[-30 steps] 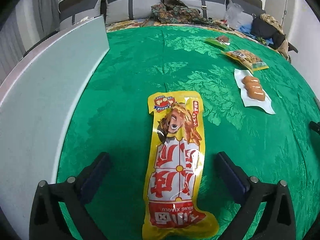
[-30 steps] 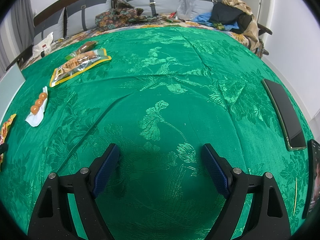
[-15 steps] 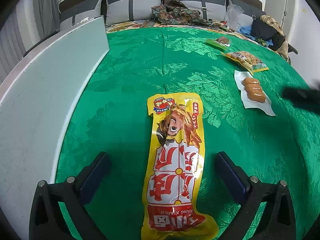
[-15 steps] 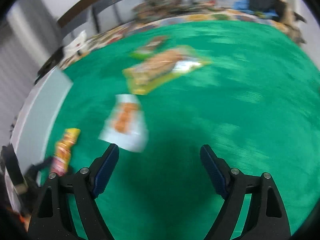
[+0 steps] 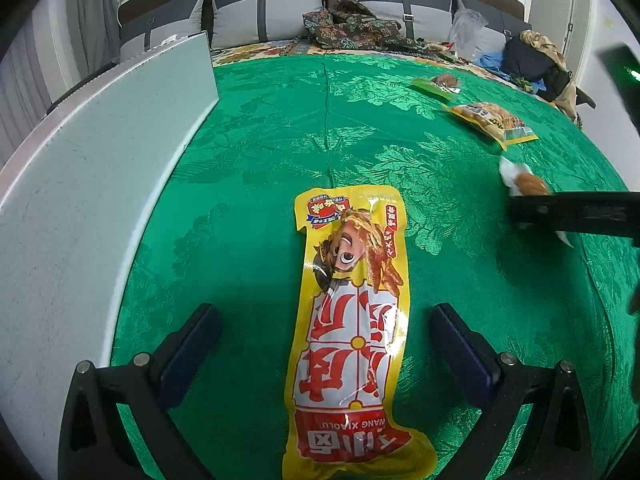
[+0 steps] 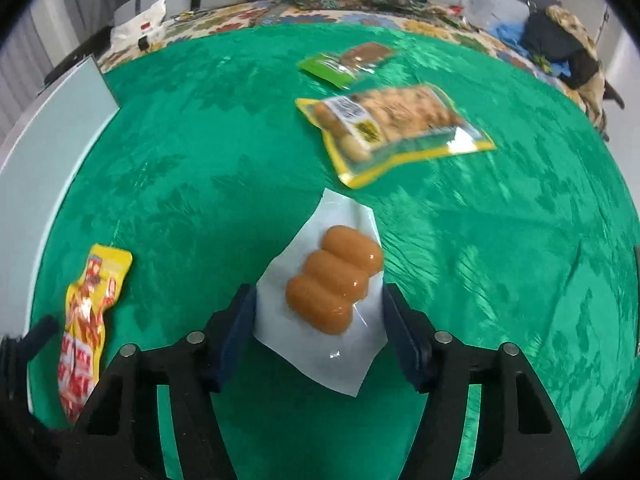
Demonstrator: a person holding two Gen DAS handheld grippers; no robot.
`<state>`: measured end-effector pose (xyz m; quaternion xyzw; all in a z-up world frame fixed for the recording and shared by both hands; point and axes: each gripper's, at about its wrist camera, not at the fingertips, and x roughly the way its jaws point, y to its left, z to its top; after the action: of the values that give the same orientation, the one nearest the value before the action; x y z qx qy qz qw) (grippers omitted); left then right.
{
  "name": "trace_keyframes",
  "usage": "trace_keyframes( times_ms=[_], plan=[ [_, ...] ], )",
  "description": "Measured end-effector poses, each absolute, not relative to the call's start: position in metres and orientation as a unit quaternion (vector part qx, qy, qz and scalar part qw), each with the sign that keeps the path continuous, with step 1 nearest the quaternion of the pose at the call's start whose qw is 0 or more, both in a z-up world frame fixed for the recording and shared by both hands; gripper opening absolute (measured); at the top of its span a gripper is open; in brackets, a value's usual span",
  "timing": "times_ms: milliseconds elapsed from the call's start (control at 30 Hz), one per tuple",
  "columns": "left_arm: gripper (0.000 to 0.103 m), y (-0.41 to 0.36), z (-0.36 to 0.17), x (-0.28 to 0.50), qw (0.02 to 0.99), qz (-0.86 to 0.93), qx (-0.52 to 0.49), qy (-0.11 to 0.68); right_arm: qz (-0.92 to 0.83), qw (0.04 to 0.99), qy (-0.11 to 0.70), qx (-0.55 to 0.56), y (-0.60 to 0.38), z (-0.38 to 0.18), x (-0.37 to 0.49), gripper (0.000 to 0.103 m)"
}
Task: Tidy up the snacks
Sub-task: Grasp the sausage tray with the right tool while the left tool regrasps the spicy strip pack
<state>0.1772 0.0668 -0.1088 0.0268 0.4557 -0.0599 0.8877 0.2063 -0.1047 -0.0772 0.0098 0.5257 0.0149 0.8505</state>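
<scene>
Right gripper (image 6: 316, 322) (jaws closing) straddles sausage pack (image 6: 334, 292).

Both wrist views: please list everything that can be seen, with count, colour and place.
Long snack pack: 1, yellow and red, between the left claw's fingers.
Sausage pack: 1, white with three orange pieces, between the right claw's fingers.
Nut pack: 1, yellow-edged, beyond the sausage pack.
Small pack: 1, green and brown, farthest away.
Board: 1, pale grey, along the left edge.
Cloth: 1, green, under everything.
Left claw: 1, black, open.
Right claw: 1, black, has just been closing.
</scene>
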Motion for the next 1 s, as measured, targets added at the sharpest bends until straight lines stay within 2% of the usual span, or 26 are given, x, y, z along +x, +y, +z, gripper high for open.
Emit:
trace_keyframes(
  times_ms=[167,233,267,300,433,633,733,867,1000],
  plan=[
    [0.102,0.064,-0.105,0.184,0.866,-0.065,0.03,0.496,0.066,0.838,0.526,0.132,-0.16,-0.07,0.179,0.065],
    [0.092,0.063,-0.103,0.183,0.863,-0.068,0.028,0.5,0.087,0.83,0.515,0.195,-0.183,-0.064,0.162,0.066],
    [0.073,0.061,-0.1,0.18,0.866,-0.07,0.032,0.494,0.099,0.827,0.507,0.223,-0.192,-0.061,0.153,0.066],
    [0.047,0.06,-0.096,0.176,0.868,-0.08,0.033,0.489,0.116,0.821,0.495,0.26,-0.205,-0.059,0.141,0.066],
    [0.047,0.066,-0.091,0.164,0.861,-0.112,-0.011,0.496,0.136,0.811,0.472,0.317,-0.233,-0.058,0.108,0.066],
    [0.047,0.09,-0.073,0.119,0.861,-0.129,-0.12,0.477,0.133,0.81,0.467,0.328,-0.243,-0.067,0.087,0.066],
    [0.047,0.107,-0.046,0.095,0.865,-0.133,-0.16,0.456,0.149,0.806,0.472,0.324,-0.227,-0.063,0.086,0.066],
    [0.047,0.149,0.005,0.074,0.888,-0.12,-0.186,0.402,0.211,0.815,0.456,0.288,-0.173,-0.025,0.1,0.066],
    [0.047,0.214,0.035,0.066,0.905,-0.063,-0.2,0.37,0.306,0.816,0.432,0.234,-0.079,0.03,0.119,0.066]
  ],
)
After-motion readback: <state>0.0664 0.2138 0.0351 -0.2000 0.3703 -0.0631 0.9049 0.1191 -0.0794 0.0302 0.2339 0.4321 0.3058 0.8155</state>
